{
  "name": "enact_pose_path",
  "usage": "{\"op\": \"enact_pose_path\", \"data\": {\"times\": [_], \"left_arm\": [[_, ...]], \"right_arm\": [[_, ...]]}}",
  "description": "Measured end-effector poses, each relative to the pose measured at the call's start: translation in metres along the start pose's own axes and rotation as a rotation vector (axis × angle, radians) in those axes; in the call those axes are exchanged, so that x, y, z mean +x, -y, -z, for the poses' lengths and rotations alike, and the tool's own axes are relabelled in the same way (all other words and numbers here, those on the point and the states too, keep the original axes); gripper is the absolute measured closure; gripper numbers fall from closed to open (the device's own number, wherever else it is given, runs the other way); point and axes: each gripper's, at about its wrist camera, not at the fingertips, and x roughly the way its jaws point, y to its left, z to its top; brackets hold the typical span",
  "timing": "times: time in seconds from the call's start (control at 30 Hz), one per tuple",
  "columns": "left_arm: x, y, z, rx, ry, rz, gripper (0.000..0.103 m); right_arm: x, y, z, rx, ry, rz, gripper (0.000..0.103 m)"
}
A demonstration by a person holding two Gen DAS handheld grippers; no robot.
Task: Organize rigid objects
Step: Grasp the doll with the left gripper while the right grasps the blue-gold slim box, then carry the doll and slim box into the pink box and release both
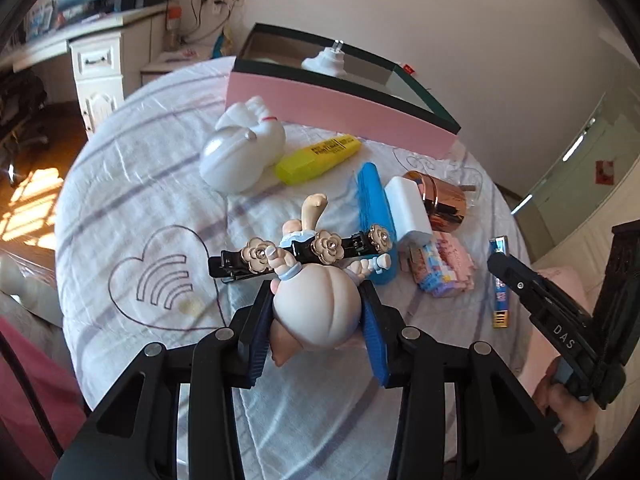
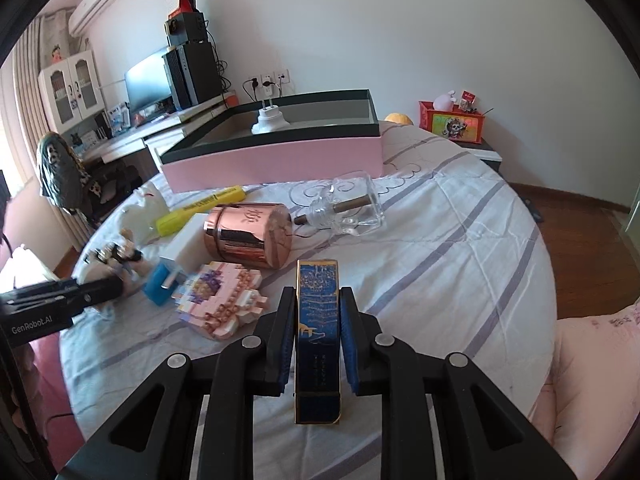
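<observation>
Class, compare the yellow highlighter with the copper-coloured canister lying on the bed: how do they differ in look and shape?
The yellow highlighter is slim, flat-sided and matt, with black print. The copper canister is a fat, round cylinder with a shiny surface that reflects the room. The highlighter lies nearer the pink box; the canister lies nearer the camera. Both lie on their sides on the striped bedcover, ungripped.

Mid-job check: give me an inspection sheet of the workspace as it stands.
Surface: round bed, striped white cover.
Job's things: pink box open, white plug inside; on the cover, copper tin, highlighter, white figure, brick model, glass bottle, hair clip.
Clutter: nothing seen.
Grippers: left gripper shut on doll; right gripper shut on blue case.
Cables: at wall sockets.
Surroundings: desk, monitor, cabinet.
</observation>
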Motion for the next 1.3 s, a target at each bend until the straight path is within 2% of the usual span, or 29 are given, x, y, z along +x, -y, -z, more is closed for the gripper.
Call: {"op": "enact_pose_path", "data": {"times": [0.07,0.17,0.2,0.27,0.3,0.33,0.4,0.43,0.5,0.53,0.6,0.63,0.7,0.77,0.97,1.0,1.07,1.1,1.17,1.23,1.3], "left_arm": [[-0.005,0.003,0.002,0.006,0.017,-0.047,0.062],[-0.020,0.005,0.002,-0.006,0.040,0.014,0.062],[-0.026,0.008,0.001,0.003,0.069,-0.009,0.062],[-0.034,0.019,-0.001,0.076,0.141,-0.132,0.062],[-0.030,0.022,-0.002,0.102,0.147,-0.203,0.062],[-0.022,0.023,-0.001,0.119,0.132,-0.278,0.062],[-0.007,0.018,0.000,0.131,0.081,-0.361,0.062],[-0.003,0.015,0.002,0.120,0.065,-0.358,0.062],[-0.018,0.009,0.003,0.083,0.098,-0.221,0.062],[-0.024,0.012,0.003,0.101,0.123,-0.193,0.062],[-0.013,0.019,-0.002,0.152,0.116,-0.310,0.062],[-0.009,0.015,-0.004,0.126,0.087,-0.300,0.062],[-0.012,0.009,-0.005,0.072,0.083,-0.201,0.062],[-0.020,0.016,-0.005,0.108,0.124,-0.199,0.062],[-0.024,0.028,-0.013,0.124,0.139,-0.174,0.062],[-0.025,0.030,-0.014,0.125,0.136,-0.140,0.062],[-0.026,0.030,-0.019,0.092,0.117,-0.022,0.062],[-0.026,0.032,-0.020,0.096,0.123,-0.015,0.062],[-0.028,0.039,-0.022,0.117,0.151,-0.059,0.062],[-0.033,0.040,-0.024,0.108,0.157,-0.016,0.062],[-0.040,0.044,-0.025,0.115,0.178,-0.007,0.062]], "right_arm": [[-0.003,-0.004,0.000,-0.012,0.004,0.016,0.082],[-0.007,-0.006,0.002,-0.005,0.003,-0.002,0.082],[-0.008,-0.007,0.002,-0.006,0.004,-0.001,0.082],[-0.010,-0.009,0.002,-0.011,0.006,0.004,0.082],[-0.011,-0.009,0.003,-0.010,0.006,0.000,0.082],[-0.011,-0.009,0.003,-0.010,0.007,0.001,0.082],[-0.011,-0.010,0.003,-0.013,0.003,-0.002,0.082],[-0.011,-0.009,0.004,-0.012,0.004,-0.004,0.082],[-0.010,-0.009,0.004,-0.014,-0.001,-0.008,0.082],[-0.009,-0.008,0.005,-0.014,-0.001,-0.009,0.082],[-0.006,-0.006,0.004,-0.011,-0.010,-0.009,0.082],[-0.005,-0.006,0.004,-0.006,-0.010,-0.009,0.082],[-0.005,-0.006,0.004,-0.009,-0.006,-0.015,0.082],[-0.005,-0.005,0.004,-0.006,-0.006,-0.019,0.082],[-0.007,-0.006,-0.003,-0.005,0.016,-0.017,0.082],[-0.009,-0.008,-0.005,-0.007,0.024,-0.019,0.082],[-0.011,-0.011,-0.010,-0.012,0.039,-0.024,0.082],[-0.012,-0.012,-0.013,-0.015,0.046,-0.029,0.082],[-0.013,-0.016,-0.017,-0.027,0.054,-0.024,0.082],[-0.016,-0.021,-0.021,-0.038,0.065,-0.032,0.082],[-0.019,-0.026,-0.025,-0.048,0.077,-0.038,0.082]]}}
